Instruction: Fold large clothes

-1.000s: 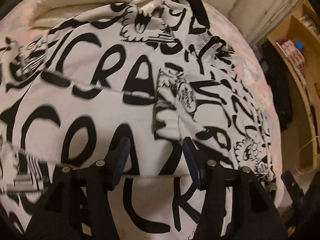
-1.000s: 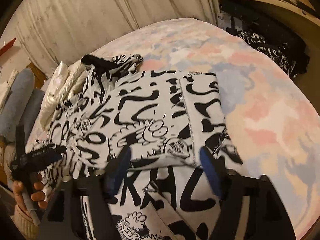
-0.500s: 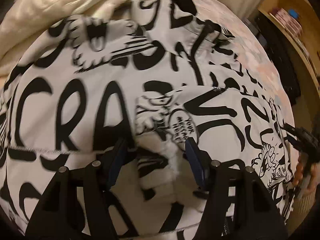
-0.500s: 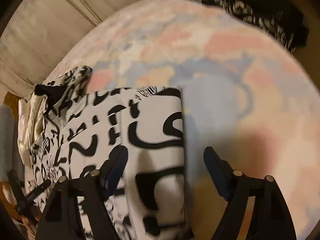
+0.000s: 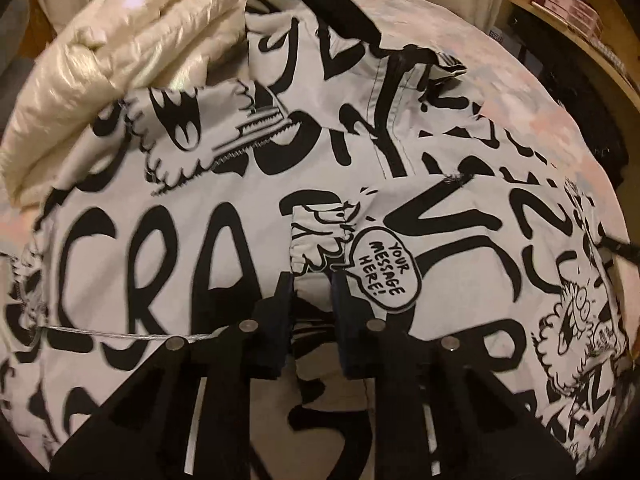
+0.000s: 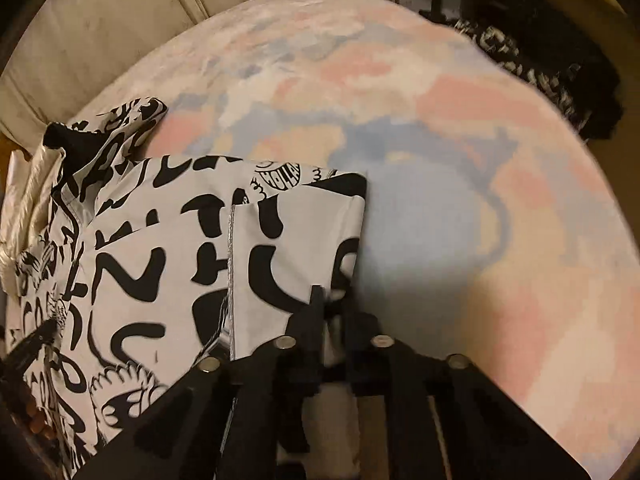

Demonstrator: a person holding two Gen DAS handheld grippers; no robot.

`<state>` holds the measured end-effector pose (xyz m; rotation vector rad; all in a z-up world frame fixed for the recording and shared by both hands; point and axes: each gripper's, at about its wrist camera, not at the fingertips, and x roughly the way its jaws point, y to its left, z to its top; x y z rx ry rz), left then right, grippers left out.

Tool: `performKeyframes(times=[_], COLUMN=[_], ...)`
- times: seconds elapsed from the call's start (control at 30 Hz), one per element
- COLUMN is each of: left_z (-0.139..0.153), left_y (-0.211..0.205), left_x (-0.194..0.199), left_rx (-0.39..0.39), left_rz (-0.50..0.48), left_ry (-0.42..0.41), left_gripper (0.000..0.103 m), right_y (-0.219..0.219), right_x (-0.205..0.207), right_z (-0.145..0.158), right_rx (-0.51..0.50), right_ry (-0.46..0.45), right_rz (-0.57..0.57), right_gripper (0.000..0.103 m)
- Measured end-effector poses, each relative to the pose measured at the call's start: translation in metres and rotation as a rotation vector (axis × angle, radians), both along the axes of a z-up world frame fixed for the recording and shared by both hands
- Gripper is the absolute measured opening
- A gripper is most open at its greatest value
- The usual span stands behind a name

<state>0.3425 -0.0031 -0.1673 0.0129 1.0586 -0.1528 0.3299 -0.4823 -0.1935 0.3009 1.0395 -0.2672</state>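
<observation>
1. Pastel bedspread in pink, blue and cream covers the bed; a cream padded headboard stands behind it. Wooden shelving is beyond the bed's far corner.
2. Task item: a white jacket with black graffiti lettering, spread flat on the bedspread. A shiny cream puffer garment lies against the jacket's collar end, touching it.
3. Change, left: a second ago the left gripper stood wide over flat printed cloth. Now its jaws are closing on a raised pinch of jacket fabric just beside the "YOUR MESSAGE HERE!" speech bubble. Cloth sits between the pads and looks nipped.
4. Change, right: the right gripper was open over the jacket's middle, then straddled the jacket's bedspread-side edge. Now its jaws are closing on that folded edge, at the end nearer the camera. A strip of pale cloth shows between the pads.
5. Both views have pulled in closer to the jacket than a second ago.
6. Reading: both grasps look made or nearly made, one mid-panel and one at the edge. Judgement only: the grasp stage is ending and a lift-and-carry fold would follow.
7. Risk: the left pinch looks shallow; it may take one layer only.
</observation>
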Motion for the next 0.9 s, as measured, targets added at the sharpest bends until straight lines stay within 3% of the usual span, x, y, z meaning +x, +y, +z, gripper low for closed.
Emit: performKeyframes(times=[0.07,0.27,0.37,0.5,0.6,0.7,0.73,0.83,0.9], left_z=[0.013,0.052,0.051,0.019,-0.002,-0.007,-0.007,-0.007,-0.008], left_y=[0.004,0.004,-0.017,-0.061,-0.077,-0.078,-0.076,-0.069,-0.066], left_x=[-0.009,-0.041,-0.053,-0.064,-0.072,-0.08,-0.08,-0.079,-0.08], left_rx=[0.003,-0.002,-0.064,-0.038,0.038,0.055,0.049,0.005,-0.007], left_rz=[-0.011,0.021,-0.026,-0.088,-0.096,-0.103,-0.099,-0.083,-0.077], left_ry=[-0.017,-0.08,-0.056,0.023,0.031,0.001,0.002,0.017,0.016], left_gripper=[0.016,0.017,0.017,0.017,0.02,0.021,0.022,0.023,0.023], right_y=[0.015,0.095,0.149,0.196,0.188,0.151,0.138,0.1,0.087], right_x=[-0.015,-0.055,-0.064,-0.069,-0.079,-0.098,-0.103,-0.12,-0.129], right_z=[0.026,0.065,0.056,0.022,-0.003,-0.002,0.0,0.002,0.005], right_rx=[-0.037,0.017,0.08,0.082,0.024,-0.039,-0.076,0.01,0.08], right_ry=[-0.054,-0.124,-0.103,-0.016,0.042,0.032,0.032,0.0,-0.023], right_rz=[0.0,0.118,0.217,0.298,0.262,0.163,0.119,0.062,0.027], right_gripper=[0.045,0.047,0.047,0.047,0.047,0.045,0.043,0.006,0.0])
